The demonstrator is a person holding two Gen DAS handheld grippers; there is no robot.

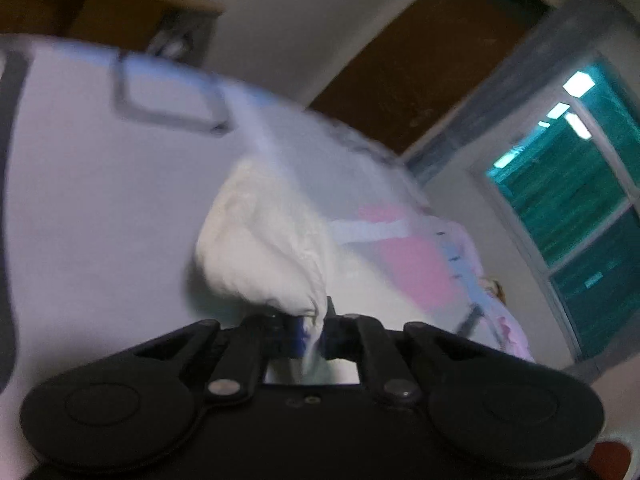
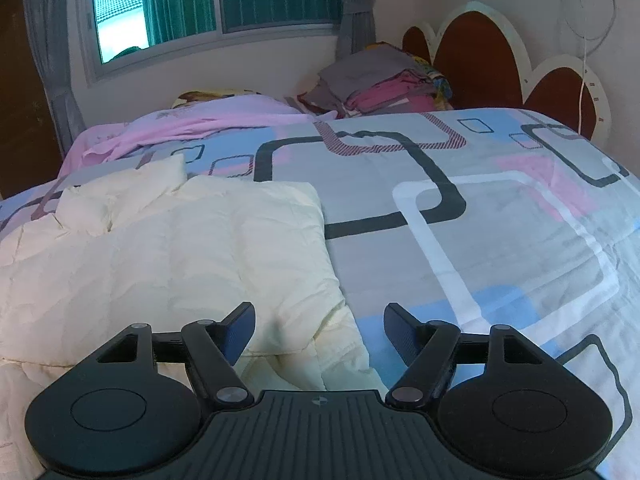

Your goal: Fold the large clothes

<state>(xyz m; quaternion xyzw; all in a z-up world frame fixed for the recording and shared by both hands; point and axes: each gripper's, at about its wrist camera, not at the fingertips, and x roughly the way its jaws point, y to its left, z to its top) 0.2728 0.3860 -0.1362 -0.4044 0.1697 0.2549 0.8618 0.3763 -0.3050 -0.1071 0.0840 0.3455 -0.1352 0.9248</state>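
Note:
A large cream quilted garment [image 2: 168, 256] lies spread on the patterned bed cover [image 2: 460, 216], on the left half of the right wrist view. My right gripper [image 2: 319, 332] is open and empty, hovering just above the garment's near right edge. My left gripper [image 1: 314, 334] is shut on a bunched part of the cream garment [image 1: 264, 248], which hangs up from the jaws; that view is blurred and tilted.
A stack of folded clothes [image 2: 376, 80] sits at the head of the bed by the brown headboard [image 2: 472, 52]. A pink blanket [image 2: 208, 124] lies at the far left of the bed. A window [image 2: 180, 4] with grey curtains is behind.

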